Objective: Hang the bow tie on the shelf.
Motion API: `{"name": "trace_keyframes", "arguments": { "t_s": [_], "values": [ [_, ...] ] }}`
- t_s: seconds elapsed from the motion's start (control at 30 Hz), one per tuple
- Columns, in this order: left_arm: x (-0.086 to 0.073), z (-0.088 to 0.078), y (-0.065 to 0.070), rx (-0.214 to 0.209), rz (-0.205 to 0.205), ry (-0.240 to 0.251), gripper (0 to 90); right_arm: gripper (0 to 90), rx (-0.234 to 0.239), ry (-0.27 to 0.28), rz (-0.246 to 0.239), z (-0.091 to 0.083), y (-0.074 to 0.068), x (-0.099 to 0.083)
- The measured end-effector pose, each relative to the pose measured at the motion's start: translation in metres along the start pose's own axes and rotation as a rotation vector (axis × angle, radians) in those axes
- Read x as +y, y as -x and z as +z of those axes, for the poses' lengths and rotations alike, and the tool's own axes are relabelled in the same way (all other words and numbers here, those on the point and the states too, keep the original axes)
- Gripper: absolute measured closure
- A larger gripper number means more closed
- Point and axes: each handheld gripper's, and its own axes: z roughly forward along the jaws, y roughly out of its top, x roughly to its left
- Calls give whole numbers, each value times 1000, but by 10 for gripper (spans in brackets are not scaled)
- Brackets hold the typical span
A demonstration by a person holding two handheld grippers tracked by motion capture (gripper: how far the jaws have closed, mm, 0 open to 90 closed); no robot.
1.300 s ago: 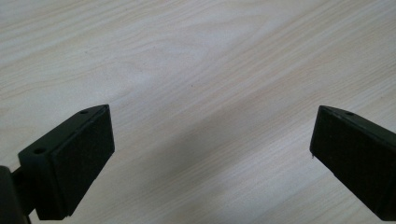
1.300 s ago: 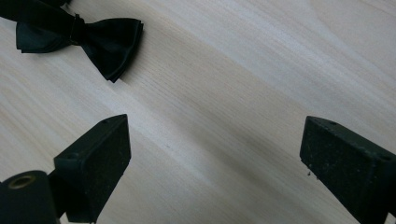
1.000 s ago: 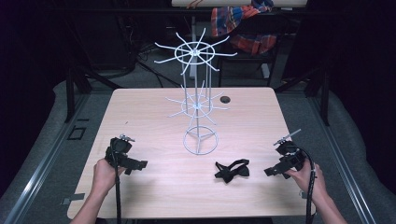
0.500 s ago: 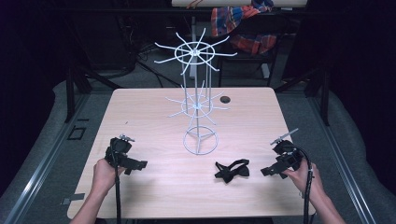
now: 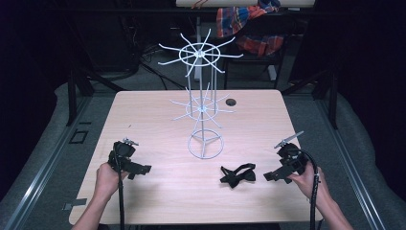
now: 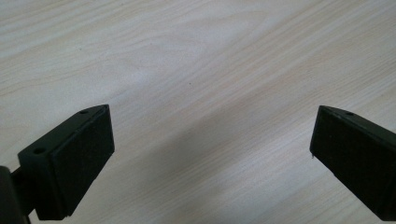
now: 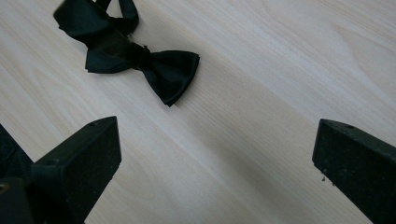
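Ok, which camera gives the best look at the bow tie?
The right gripper view: the bow tie lies close ahead of the jaws, with its knot, one wing and strap loop sharp, though the far end is cut off. The high view shows it whole but small. The left gripper view looks at bare table.

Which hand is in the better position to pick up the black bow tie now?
The right. Its tool is open, points at the bow tie and sits just beside it. The left tool is farther away, across the table, over bare wood.
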Motion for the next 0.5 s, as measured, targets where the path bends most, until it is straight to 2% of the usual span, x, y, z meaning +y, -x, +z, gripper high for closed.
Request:
{"name": "trace_keyframes", "arguments": {
  "t_s": [0.03,0.07,0.17,0.2,0.3,0.37,0.43,0.5],
  "values": [
    [0,0,0,-1,0,0,0,4,-8,6,2,0,-1,0],
    [0,0,0,0,1,0,0,4,11,3,-15,0,-1,1],
    [0,1,0,-1,2,-1,0,5,4,-3,-29,-1,-3,2],
    [0,1,-1,-3,4,-2,0,22,14,3,-47,-1,-4,3],
    [1,1,0,-3,5,-6,0,43,6,16,-47,-1,-8,4],
    [1,2,0,-4,7,-11,0,59,11,16,-77,-3,-11,7],
    [1,2,0,-2,5,-10,0,76,15,41,-81,-2,-15,8],
    [1,2,0,-3,6,-9,0,83,17,37,-87,-2,-17,9]
  ]
}}
